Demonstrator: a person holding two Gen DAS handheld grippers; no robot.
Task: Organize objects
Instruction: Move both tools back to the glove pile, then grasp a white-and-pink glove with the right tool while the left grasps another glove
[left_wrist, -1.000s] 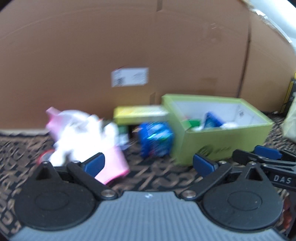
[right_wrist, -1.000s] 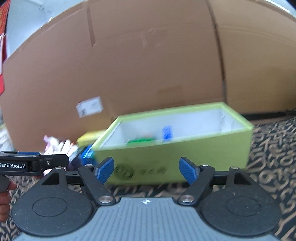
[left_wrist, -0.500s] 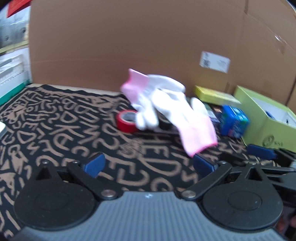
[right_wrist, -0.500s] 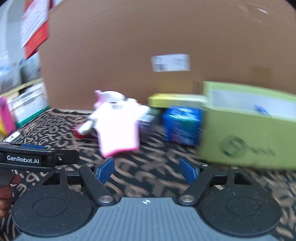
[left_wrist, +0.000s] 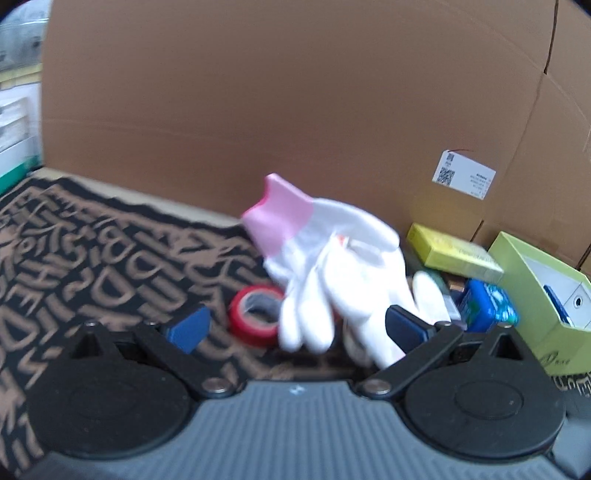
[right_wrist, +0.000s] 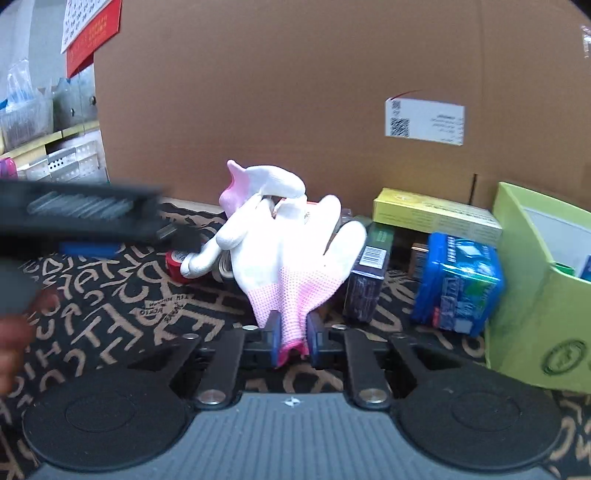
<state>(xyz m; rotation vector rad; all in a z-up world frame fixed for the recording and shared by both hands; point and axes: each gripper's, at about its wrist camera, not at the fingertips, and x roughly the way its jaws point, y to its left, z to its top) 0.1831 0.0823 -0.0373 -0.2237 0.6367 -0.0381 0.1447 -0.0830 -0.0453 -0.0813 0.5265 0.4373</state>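
A pair of white gloves with pink cuffs (right_wrist: 288, 258) lies on the patterned mat in front of me. My right gripper (right_wrist: 290, 341) is shut on the pink cuff of the nearer glove. My left gripper (left_wrist: 295, 326) is open, and the gloves (left_wrist: 332, 266) lie just ahead of its fingers, over a red tape roll (left_wrist: 255, 317). The left gripper also shows from the side in the right wrist view (right_wrist: 92, 218), to the left of the gloves. A green open box (right_wrist: 535, 280) holding small items stands at the right.
A blue packet (right_wrist: 458, 280), a dark small box (right_wrist: 369, 269) and a yellow-green flat box (right_wrist: 436, 216) sit between the gloves and the green box. A tall cardboard wall (right_wrist: 295, 92) closes the back. Shelves with crates (right_wrist: 44, 129) are at far left.
My right gripper has moved in to the gloves and shut on the pink cuff. My left gripper has come closer to the gloves and the red tape roll.
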